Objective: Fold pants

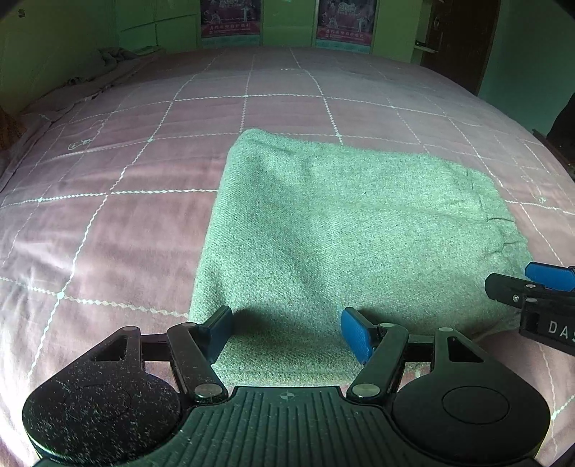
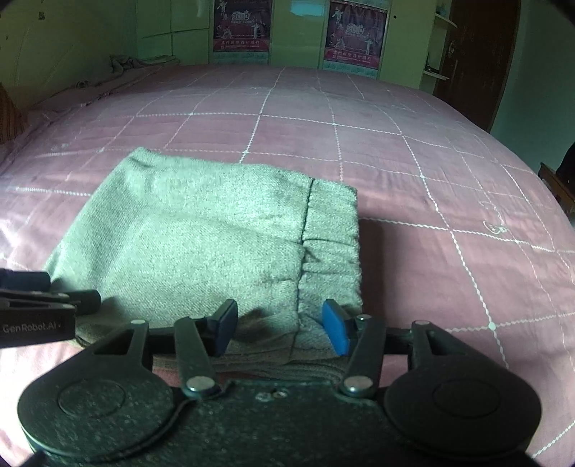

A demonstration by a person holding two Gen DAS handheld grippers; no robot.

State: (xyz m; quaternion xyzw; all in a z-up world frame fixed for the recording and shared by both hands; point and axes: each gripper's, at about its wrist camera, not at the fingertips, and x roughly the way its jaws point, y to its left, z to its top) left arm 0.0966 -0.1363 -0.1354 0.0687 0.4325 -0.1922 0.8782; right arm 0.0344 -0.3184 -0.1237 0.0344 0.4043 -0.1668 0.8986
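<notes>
The folded grey pants (image 1: pixel 352 230) are lying on the pink checked bed (image 1: pixel 107 215). The left tongs (image 1: pixel 287 336) are hovering released over the near edge, and the right tongs (image 2: pixel 280 332) are likewise gaping, pressing on nothing.

Black left gripper (image 1: pixel 287 332), black right gripper (image 2: pixel 280 328), blue-padded fingers (image 1: pixel 355 334), silver pivot screws

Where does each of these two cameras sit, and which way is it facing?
Left wrist: on the left gripper, angled down over the folded pants near their left edge; the right gripper shows at right.
Right wrist: on the right gripper, angled down at the waistband end; the left gripper shows at left.
Shared: pants, pink bed, two posters, open jaws.
</notes>
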